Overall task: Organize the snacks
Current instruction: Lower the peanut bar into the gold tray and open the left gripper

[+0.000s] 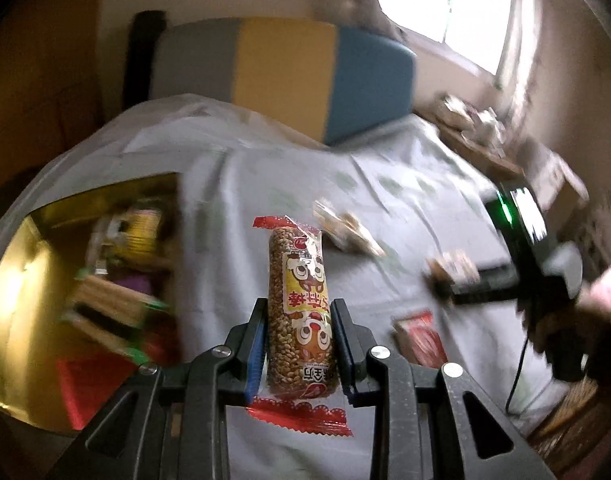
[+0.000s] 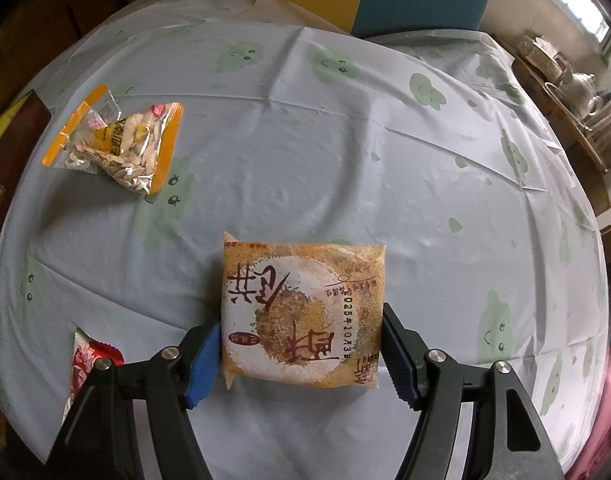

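Now cake packet [image 2: 301, 312] between right hand-held gripper [image 2: 301, 356]

Glossy plastic wrapper [image 1: 299, 308], creased sheeny tablecloth [image 2: 305, 152], seemingly metallic gold box [image 1: 29, 280].

Pale blue tablecloth [image 2: 305, 168] with green faces, orange-edged seed packet [image 2: 117, 146], gold box [image 1: 21, 280]

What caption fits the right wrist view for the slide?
Right gripper fingers bracket a square orange pastry packet on the clouded tablecloth; seed bag lies far left.
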Motion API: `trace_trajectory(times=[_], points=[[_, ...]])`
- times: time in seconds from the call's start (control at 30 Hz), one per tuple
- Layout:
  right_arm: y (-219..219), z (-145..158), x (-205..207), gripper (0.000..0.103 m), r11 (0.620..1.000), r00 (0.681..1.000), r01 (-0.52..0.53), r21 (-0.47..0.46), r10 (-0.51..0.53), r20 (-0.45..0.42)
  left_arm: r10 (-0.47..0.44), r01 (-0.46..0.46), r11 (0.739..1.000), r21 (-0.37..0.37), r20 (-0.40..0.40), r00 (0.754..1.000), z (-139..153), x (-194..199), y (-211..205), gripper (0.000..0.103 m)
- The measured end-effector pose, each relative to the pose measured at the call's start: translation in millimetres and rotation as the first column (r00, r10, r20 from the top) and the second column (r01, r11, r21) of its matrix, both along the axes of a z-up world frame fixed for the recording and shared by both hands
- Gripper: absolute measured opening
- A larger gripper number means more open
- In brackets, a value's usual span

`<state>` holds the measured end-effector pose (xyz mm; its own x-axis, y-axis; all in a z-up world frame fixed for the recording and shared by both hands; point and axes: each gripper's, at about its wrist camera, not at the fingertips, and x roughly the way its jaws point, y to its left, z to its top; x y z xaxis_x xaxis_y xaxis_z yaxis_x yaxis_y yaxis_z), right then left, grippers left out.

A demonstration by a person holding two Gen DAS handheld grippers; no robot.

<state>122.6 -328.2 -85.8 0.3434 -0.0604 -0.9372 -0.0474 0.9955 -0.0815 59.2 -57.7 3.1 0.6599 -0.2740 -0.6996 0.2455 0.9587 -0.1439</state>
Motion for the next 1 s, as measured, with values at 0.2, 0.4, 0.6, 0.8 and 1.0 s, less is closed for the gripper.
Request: trace_trajectory(times=[0.2, 0.4, 0.6, 0.8, 1.0], points=[[1.2, 0.9, -1.3, 0.071, 1.0, 1.0, -0.002, -0.012, 0.003, 0.005, 0.234, -0.236, 0.971, -0.05, -0.035, 0.972, 13.0, 27.8, 96.3, 0.031], [3.2, 1.7, -2.7, 0.071, 1.0, 1.0, -0.004, -0.023, 0.004, 0.009, 0.379, -0.389, 0.921, -0.033, -0.158, 0.912, 0.3, 76.6, 175.5, 0.031], [3.7, 2.2, -2.6, 0.071, 1.0, 1.0, -0.004, -0.027, 0.005, 0.008, 0.426, -0.436, 0.9, 0.021, -0.258, 0.867, -25.9, 132.2, 201.3, 0.031], [4.5, 1.7, -2.3, 0.071, 1.0, 1.0, -0.007, -0.03, 0.007, 0.006, 0.37, -0.35, 0.929, 0.119, -0.291, 0.882, -47.5, 166.2, 190.6, 0.035], [3.3, 1.5, -1.7, 0.071, 1.0, 1.0, -0.006, -0.028, 0.007, 0.005, 0.423, -0.41, 0.906, 0.104, -0.249, 0.871, -43.9, 150.5, 194.2, 0.04]])
